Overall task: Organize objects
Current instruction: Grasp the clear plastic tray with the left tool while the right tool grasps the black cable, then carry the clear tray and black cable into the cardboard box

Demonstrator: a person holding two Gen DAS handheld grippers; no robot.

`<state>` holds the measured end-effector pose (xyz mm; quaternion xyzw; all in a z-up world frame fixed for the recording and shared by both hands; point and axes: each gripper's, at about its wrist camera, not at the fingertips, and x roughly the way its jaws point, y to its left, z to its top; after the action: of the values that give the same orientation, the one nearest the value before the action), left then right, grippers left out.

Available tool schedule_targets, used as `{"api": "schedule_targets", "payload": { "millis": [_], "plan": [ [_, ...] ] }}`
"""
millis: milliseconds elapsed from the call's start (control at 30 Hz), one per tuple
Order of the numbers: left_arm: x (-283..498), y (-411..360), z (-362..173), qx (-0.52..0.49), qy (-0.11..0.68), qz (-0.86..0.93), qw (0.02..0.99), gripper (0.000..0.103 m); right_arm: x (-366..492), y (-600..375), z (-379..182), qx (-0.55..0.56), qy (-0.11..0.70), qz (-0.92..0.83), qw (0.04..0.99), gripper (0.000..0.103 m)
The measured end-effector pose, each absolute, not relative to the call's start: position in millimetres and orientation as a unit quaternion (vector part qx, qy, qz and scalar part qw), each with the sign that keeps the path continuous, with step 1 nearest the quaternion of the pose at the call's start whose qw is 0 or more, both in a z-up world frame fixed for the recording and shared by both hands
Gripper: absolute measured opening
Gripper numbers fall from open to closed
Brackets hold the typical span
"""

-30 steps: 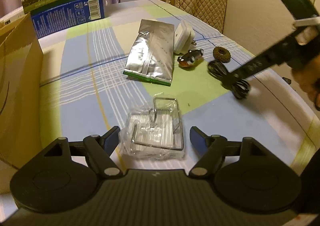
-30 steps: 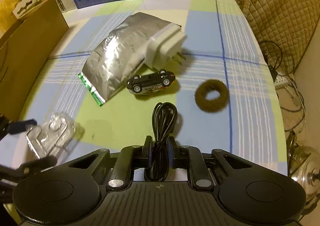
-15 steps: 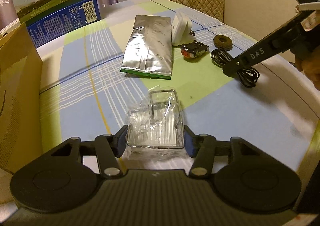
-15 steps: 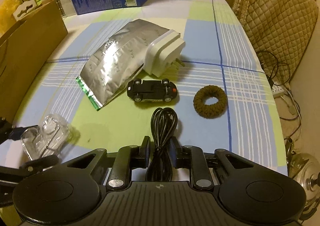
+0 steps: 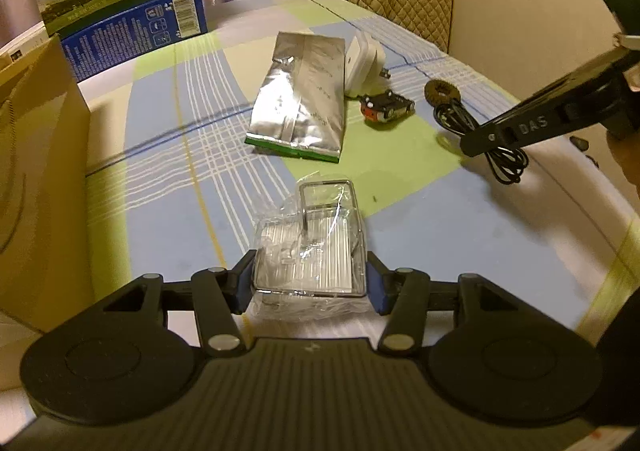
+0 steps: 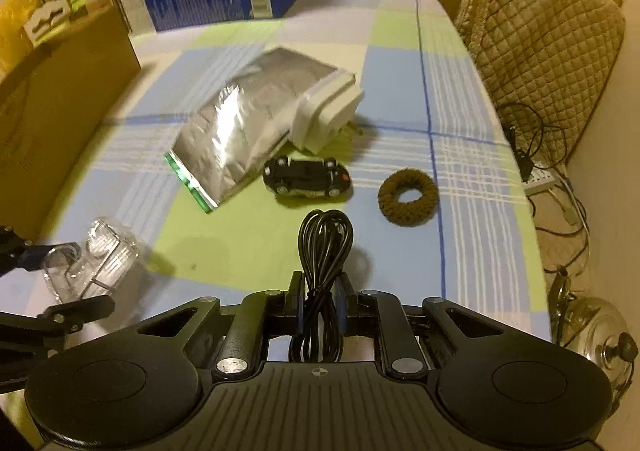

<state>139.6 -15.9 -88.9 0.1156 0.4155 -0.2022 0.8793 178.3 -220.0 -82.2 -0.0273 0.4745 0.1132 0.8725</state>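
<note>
My left gripper is shut on a clear plastic packet with a wire metal hook inside, and the blue pads press its two sides low over the checked tablecloth. In the right wrist view the same packet sits at the left between the left gripper's fingers. My right gripper is shut on a coiled black cable, held just above the cloth. The left wrist view shows that cable hanging from the right gripper.
A silver foil pouch, a white plug adapter, a black toy car and a brown hair tie lie mid-table. A cardboard box stands at the left, a milk carton case behind it, a quilted chair on the right.
The left jaws, wide apart beside the packet a second ago, have closed onto it. The right gripper has risen a little with the cable still in it.
</note>
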Motion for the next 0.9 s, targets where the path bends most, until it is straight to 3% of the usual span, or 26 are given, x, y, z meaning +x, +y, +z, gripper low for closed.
{"api": "schedule_targets", "payload": {
  "millis": [433, 900],
  "plan": [
    [114, 6, -18, 0.068, 0.4, -0.18, 0.896, 0.049, 123, -176, -3, -0.009, 0.425, 0.135, 0.895, 0.012],
    [68, 57, 28, 0.027, 0.395, -0.136, 0.908, 0.049, 56, -136, 9, -0.001, 0.42, 0.166, 0.892, 0.012]
  ]
}}
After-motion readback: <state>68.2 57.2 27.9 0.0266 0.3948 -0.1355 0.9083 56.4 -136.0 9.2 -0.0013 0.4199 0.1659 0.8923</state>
